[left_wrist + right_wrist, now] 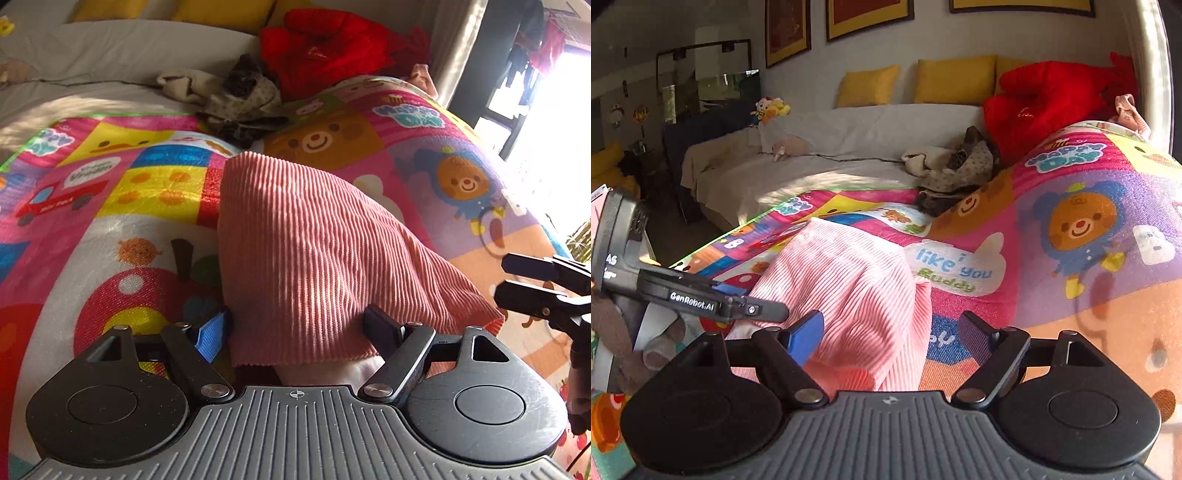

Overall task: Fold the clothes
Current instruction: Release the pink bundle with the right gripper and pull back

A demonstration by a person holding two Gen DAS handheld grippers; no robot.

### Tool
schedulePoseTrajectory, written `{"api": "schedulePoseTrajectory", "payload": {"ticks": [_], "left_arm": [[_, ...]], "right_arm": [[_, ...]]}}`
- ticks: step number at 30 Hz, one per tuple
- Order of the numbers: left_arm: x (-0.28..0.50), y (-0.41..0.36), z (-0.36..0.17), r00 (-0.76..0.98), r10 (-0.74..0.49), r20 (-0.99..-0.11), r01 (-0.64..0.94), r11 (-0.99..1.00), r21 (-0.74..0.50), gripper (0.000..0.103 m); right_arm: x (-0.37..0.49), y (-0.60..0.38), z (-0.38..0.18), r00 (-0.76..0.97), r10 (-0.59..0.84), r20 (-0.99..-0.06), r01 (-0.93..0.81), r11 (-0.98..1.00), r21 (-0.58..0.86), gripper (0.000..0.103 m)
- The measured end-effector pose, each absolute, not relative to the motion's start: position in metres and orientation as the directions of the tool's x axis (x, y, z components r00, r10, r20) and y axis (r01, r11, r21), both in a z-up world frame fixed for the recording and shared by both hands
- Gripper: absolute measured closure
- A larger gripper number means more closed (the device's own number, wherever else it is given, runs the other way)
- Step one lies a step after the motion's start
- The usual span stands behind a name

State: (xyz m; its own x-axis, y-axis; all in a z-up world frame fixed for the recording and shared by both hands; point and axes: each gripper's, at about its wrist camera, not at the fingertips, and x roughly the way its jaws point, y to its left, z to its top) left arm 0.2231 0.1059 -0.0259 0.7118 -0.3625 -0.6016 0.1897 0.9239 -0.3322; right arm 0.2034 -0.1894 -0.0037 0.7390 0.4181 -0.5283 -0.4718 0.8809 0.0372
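Covering the bed, the cartoon play mat (155, 192) carries the pink ribbed garment (295, 240), draped between both spread tools, left tool (299, 328) and right tool (892, 332) (neither pinching); it may slide, undoing the fold.

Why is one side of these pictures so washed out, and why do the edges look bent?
Left wrist view: sunlight through the window blows out the right side and lays stripes on the pink corduroy garment. Right wrist view: softer light, with a sunny patch on the white bed sheet. Both bulge at the edges; that is fisheye distortion.
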Motion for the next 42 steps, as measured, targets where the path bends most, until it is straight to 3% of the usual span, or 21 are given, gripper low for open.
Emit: {"api": "schedulePoseTrajectory", "payload": {"ticks": [7,9,17,28,42], "left_arm": [[0.222,0.107,-0.031,0.715,-0.365,-0.596,0.195,0.923,-0.331,0.016],[0.221,0.107,-0.032,0.717,-0.366,-0.594,0.196,0.923,-0.332,0.016],[0.208,0.110,-0.031,0.722,-0.365,-0.588,0.174,0.918,-0.356,0.016],[0.183,0.093,-0.029,0.746,-0.264,-0.611,0.119,0.956,-0.268,0.015],[0.096,0.056,-0.028,0.779,-0.110,-0.618,-0.022,0.979,-0.202,0.002]], "right_arm": [[0.245,-0.146,-0.043,0.764,0.282,-0.580,-0.414,0.904,-0.106,0.022],[0.254,-0.143,-0.053,0.769,0.262,-0.583,-0.405,0.906,-0.126,0.011],[0.236,-0.156,-0.050,0.749,0.265,-0.607,-0.396,0.914,-0.090,0.009],[0.225,-0.166,-0.063,0.730,0.240,-0.640,-0.336,0.941,-0.031,0.006],[0.160,-0.204,-0.066,0.699,0.321,-0.639,-0.331,0.937,0.109,0.000]]}}
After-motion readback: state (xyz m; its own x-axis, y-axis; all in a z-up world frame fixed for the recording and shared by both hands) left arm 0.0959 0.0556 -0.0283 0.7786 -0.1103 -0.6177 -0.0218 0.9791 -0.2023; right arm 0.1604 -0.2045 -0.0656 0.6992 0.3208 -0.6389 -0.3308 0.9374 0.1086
